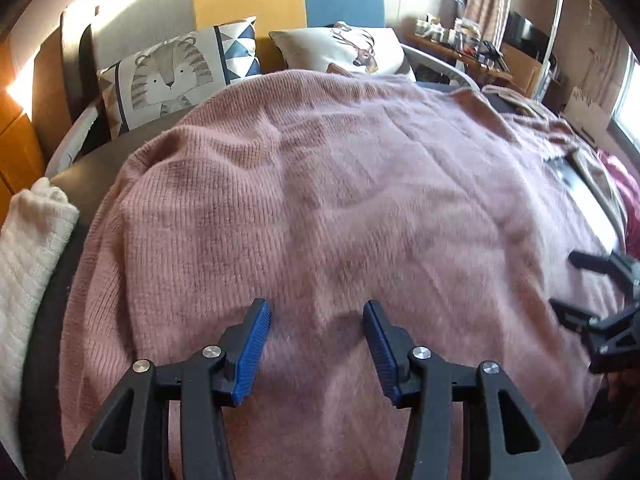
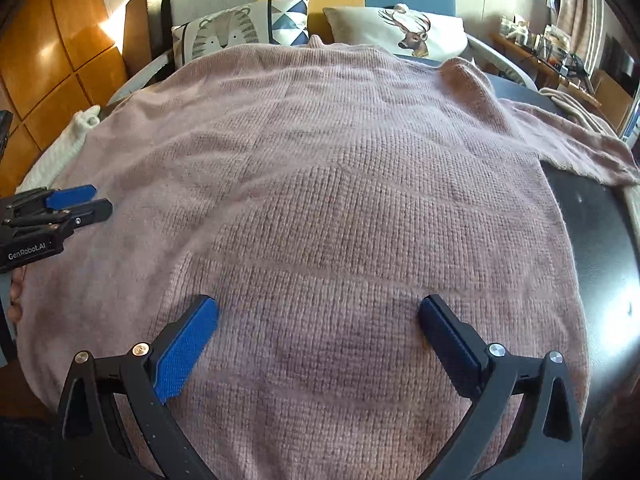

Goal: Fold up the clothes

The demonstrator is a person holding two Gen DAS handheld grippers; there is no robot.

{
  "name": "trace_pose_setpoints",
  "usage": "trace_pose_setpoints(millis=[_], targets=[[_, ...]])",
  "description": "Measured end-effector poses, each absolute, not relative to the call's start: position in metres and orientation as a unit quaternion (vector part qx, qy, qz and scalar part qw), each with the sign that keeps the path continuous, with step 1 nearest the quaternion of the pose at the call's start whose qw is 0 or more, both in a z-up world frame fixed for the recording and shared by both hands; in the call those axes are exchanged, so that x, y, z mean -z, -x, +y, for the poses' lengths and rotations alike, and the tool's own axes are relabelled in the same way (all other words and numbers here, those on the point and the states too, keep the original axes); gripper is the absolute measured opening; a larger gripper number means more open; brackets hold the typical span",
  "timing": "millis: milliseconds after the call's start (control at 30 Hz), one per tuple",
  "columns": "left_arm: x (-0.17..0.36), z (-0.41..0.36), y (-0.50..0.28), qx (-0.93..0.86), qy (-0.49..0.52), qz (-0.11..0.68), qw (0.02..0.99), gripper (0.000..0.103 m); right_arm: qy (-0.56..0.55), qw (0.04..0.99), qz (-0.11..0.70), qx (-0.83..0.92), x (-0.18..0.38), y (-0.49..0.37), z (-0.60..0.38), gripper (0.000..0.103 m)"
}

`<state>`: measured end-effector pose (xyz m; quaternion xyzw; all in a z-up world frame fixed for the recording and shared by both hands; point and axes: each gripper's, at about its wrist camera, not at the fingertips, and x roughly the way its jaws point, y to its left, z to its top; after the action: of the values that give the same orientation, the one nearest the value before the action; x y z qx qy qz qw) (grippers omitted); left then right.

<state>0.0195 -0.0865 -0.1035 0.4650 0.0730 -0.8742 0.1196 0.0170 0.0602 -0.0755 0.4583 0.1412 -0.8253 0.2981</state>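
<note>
A pink knitted sweater (image 1: pixel 340 200) lies spread flat over a dark round table (image 1: pixel 80 168); it fills the right wrist view (image 2: pixel 340 200) too. One sleeve (image 2: pixel 572 148) stretches to the right over the table (image 2: pixel 592 240). My left gripper (image 1: pixel 317 316) is open and empty, low over the sweater's near part. My right gripper (image 2: pixel 318 312) is open wide and empty over the sweater's middle. The right gripper shows at the right edge of the left wrist view (image 1: pixel 592 292). The left gripper shows at the left edge of the right wrist view (image 2: pixel 80 200).
A white knitted garment (image 1: pixel 28 248) lies at the table's left edge. More clothes (image 1: pixel 624 200) lie at the right. Behind the table stands a sofa with a tiger cushion (image 1: pixel 168 76) and a deer cushion (image 1: pixel 356 48). A cluttered shelf (image 1: pixel 472 48) is at the far right.
</note>
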Motion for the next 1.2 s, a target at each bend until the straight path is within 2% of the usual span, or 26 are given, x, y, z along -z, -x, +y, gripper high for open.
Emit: trace_pose_setpoints(millis=[233,600,833,1033,1200], targets=[[0.101,-0.105,-0.071,0.877,-0.453,0.097,0.128,0.051,-0.452,0.317,0.147,0.821,0.077,-0.021,0.073,0.103],[0.097,-0.103,-0.125,0.86,-0.482,0.09,0.14,0.052,-0.474,0.368,0.189,0.777,0.076,-0.023,0.077,0.103],[0.076,-0.103,-0.093,0.852,-0.496,0.109,0.129,0.051,-0.475,0.35,0.099,0.802,0.042,0.018,0.078,0.103],[0.054,-0.078,-0.017,0.879,-0.454,0.097,0.104,0.051,-0.453,0.332,0.132,0.817,0.034,0.031,0.035,0.103],[0.077,-0.07,0.032,0.868,-0.481,0.067,0.104,0.051,-0.482,0.321,0.158,0.8,0.063,0.05,0.008,0.103]])
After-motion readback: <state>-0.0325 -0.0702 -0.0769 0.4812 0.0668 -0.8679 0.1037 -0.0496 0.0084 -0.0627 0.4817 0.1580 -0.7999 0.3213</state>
